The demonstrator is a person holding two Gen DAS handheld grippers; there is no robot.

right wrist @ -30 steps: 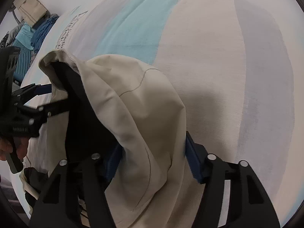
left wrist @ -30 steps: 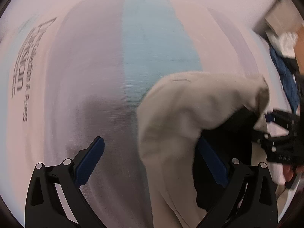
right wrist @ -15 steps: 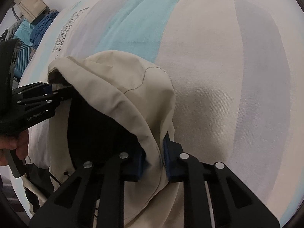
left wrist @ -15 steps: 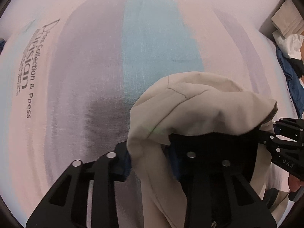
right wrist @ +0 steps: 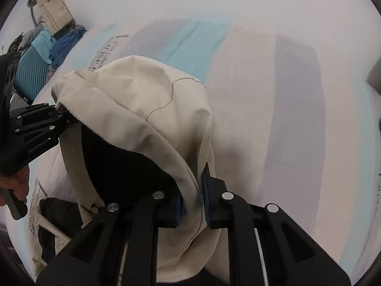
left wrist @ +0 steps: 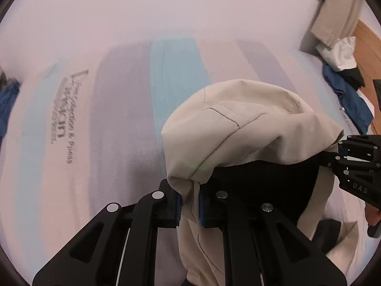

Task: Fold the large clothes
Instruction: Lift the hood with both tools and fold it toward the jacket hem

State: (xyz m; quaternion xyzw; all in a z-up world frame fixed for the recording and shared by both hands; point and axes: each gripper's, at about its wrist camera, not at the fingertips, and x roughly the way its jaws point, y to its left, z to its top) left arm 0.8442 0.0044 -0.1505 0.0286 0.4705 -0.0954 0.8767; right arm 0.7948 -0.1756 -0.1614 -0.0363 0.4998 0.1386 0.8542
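Change since a second ago: both my grippers have just been closing, each with the cream fabric between its pads; earlier the left one stood wide open and the right one about half open around the cloth, and now the garment hangs higher above the bed than it did.
Left gripper (left wrist: 189, 206): I see it clamped on a bunched edge of the beige garment (left wrist: 240, 131), blue pads (left wrist: 177, 206) pressing the fold from both sides.
Right gripper (right wrist: 194, 203): likewise pinched tight on another part of the same garment's edge, blue pads (right wrist: 207, 200) squeezing the cloth.
Garment: cream outside, dark lining showing in the hollow between my two grips; it arches up like a hood over that dark opening, with a stitched seam across the top. Its lower part trails down toward the bed.
Bed (left wrist: 119, 119): sheet with broad grey, turquoise and pale pink stripes and some printed lettering (left wrist: 64, 116), lying under and beyond the garment.
Other gripper as seen from each side: from the left camera the right one shows at the right edge, held by a hand (left wrist: 372, 214); from the right camera the left one shows at the left edge.
Background: blue and white clothes (left wrist: 345, 90) piled near the far corner of the bed.
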